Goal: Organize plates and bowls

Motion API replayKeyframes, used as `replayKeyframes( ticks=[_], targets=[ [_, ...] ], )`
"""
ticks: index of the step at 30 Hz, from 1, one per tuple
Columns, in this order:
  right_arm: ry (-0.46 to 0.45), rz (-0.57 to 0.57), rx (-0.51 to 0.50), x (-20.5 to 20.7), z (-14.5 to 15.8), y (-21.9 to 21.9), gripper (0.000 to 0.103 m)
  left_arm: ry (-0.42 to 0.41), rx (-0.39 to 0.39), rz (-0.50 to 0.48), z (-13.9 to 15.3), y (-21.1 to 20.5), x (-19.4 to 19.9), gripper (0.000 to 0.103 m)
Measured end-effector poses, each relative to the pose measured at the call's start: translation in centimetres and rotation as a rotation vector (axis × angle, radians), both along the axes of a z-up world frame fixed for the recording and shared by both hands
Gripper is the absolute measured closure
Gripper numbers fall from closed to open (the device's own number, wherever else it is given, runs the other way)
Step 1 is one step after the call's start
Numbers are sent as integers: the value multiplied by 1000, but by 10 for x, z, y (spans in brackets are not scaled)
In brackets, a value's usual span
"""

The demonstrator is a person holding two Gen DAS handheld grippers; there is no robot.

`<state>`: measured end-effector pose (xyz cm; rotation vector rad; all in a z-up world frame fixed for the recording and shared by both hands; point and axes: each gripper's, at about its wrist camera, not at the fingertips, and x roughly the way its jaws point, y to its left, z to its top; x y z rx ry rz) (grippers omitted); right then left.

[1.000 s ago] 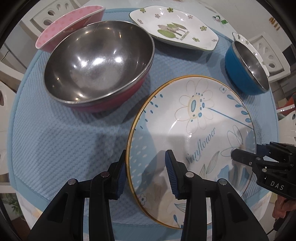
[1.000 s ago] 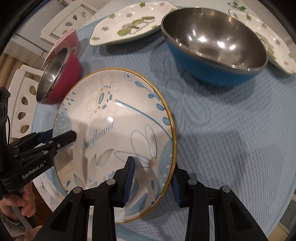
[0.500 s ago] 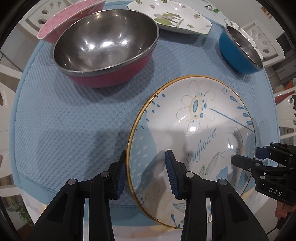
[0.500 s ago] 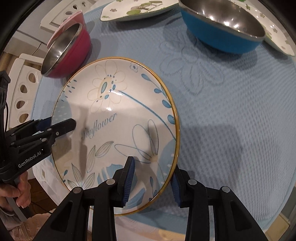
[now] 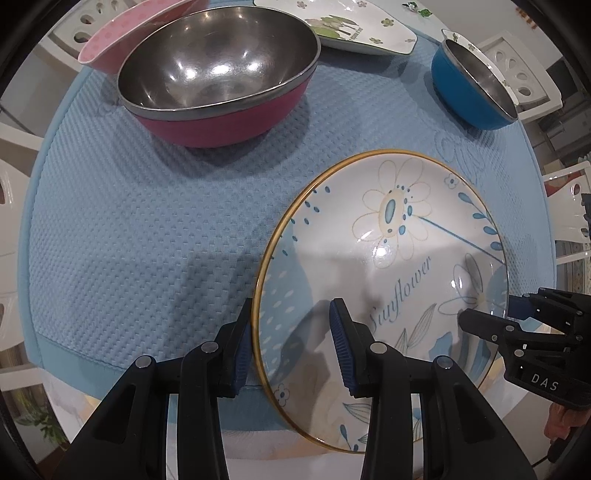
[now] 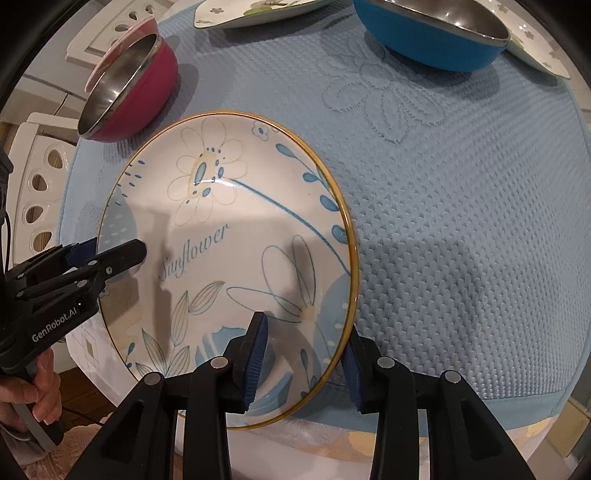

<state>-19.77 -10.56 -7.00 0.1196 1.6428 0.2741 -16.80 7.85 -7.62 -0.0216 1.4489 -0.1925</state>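
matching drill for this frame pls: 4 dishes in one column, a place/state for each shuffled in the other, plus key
Things
1. Sunflower plate
2. Pink bowl
3. Blue bowl
4. Green-print plate

Places or states
A. steel-lined, at the far right of the mat in the left wrist view
B. flat at the far edge of the mat, between the two bowls
C. rim clamped on opposite sides by the left gripper and right gripper
D. steel-lined, at the far left of the mat in the left wrist view

Pairs: 1-C, 2-D, 3-A, 4-B
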Motion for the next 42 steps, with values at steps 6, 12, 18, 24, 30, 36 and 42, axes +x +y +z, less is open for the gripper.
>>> replayKeyframes(
  ticks=[6, 12, 18, 24, 30, 36, 42],
  targets=[
    [14, 2, 4, 13, 3, -13, 65, 6, 5, 3, 1, -7, 10, 67],
    [24, -1, 18, 21, -1, -15, 64, 10, 6, 16, -6, -14, 24, 67],
    [29, 9, 29, 27, -6, -13, 59, 14, -8, 37, -9, -12, 28, 67],
    [37, 19, 31, 29, -6, -11, 58, 28, -5, 61, -8, -4, 26, 66],
    [61, 61, 7, 32, -5, -5, 58, 66, -7, 83, -6, -1, 19, 67],
    [75, 108, 0, 33, 1, -1, 58, 47, -18, 155, 18, 13, 11, 67],
    [49, 105, -2, 47, 31, -7, 58, -2, -21, 192, 58, 23, 15, 66]
  ],
)
